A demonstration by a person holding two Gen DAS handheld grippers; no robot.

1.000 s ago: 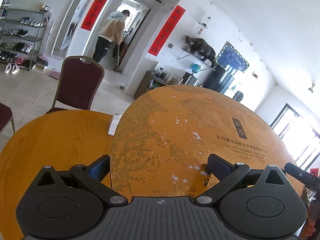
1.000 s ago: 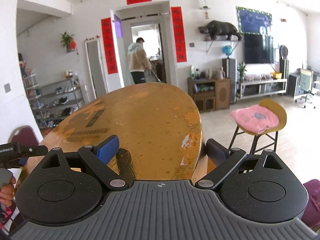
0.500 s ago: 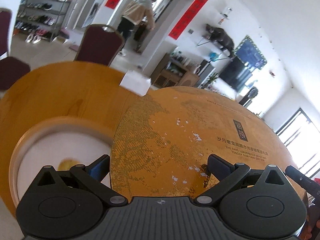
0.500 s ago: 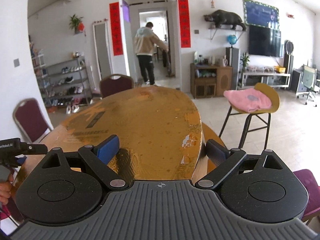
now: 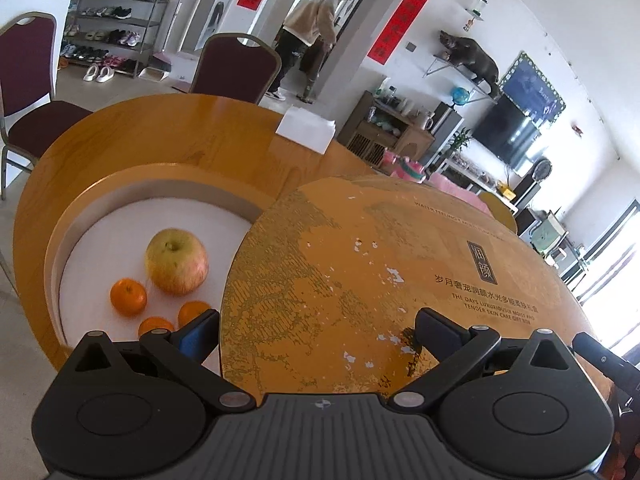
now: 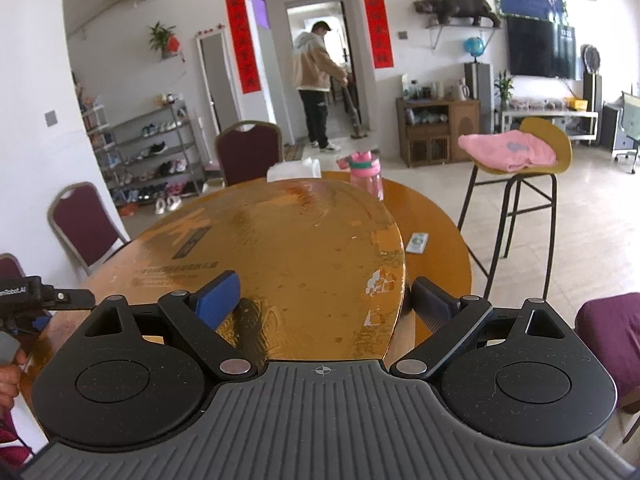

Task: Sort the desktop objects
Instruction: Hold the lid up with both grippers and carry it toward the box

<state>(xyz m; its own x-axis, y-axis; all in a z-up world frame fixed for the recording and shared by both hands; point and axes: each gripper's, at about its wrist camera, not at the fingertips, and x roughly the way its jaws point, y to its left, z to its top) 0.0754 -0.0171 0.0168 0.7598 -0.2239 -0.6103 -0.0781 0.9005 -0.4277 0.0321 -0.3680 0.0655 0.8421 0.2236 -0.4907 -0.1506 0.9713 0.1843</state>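
Above a round, glossy wooden table, two black hand-held grippers carry a large round lid between them. The lid is flat, orange-gold, worn in white flecks, with printed lettering near one edge. The left gripper has its two fingers spread wide, one below the lid's rim and one on top, pinching its edge. The right gripper grips the opposite edge the same way, its blue-padded finger pressed on the lid's shiny upper face.

In the left wrist view, the lid is tilted and partly uncovers a round box with a thick orange wall and a smooth white floor. Inside lie a yellow-red apple and three small oranges, close together near the lid's edge.

Farther across the table sit a white rectangular box, a pink drinking bottle and a small pale remote. Beyond, a person stands in a doorway.
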